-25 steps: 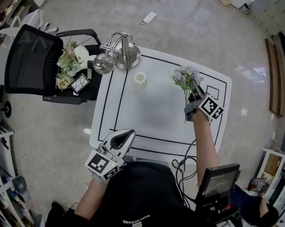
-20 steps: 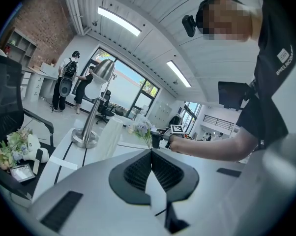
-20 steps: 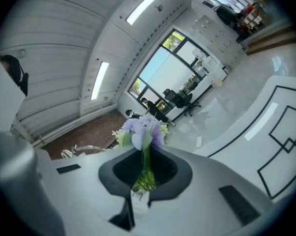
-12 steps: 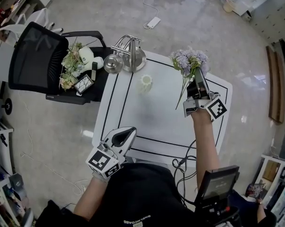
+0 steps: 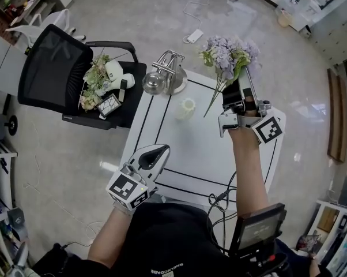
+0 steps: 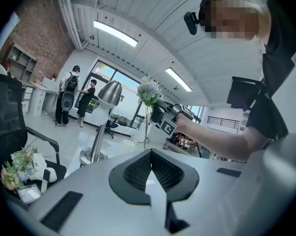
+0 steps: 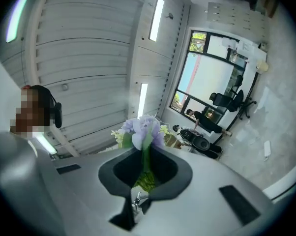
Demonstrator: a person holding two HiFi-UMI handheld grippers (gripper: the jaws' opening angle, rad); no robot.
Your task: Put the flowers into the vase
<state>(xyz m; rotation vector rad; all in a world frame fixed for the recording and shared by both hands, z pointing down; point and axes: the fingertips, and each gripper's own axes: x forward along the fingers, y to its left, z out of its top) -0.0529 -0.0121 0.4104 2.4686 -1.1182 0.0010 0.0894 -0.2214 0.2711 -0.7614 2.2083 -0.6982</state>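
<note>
My right gripper point(image 5: 238, 94) is shut on the green stems of a bunch of pale purple flowers point(image 5: 228, 53). It holds them high above the far right part of the white table point(image 5: 191, 149), blooms pointing up and away. In the right gripper view the flowers point(image 7: 143, 129) rise out of the shut right gripper point(image 7: 145, 173). A small cream vase point(image 5: 187, 107) stands upright on the table, left of and below that bunch. My left gripper point(image 5: 153, 154) hovers at the table's near left edge, shut and empty. The left gripper view shows the left gripper point(image 6: 150, 168) with its pads together.
A chrome lamp point(image 5: 165, 77) stands at the table's far left corner, close to the vase. A black chair point(image 5: 64, 74) left of the table carries another bunch of flowers point(image 5: 95, 82) and small items. A black screen point(image 5: 257, 229) sits near my right side.
The right gripper has risen well off the table with the purple flowers and tipped them upward. The left gripper has drifted slightly up and forward.
</note>
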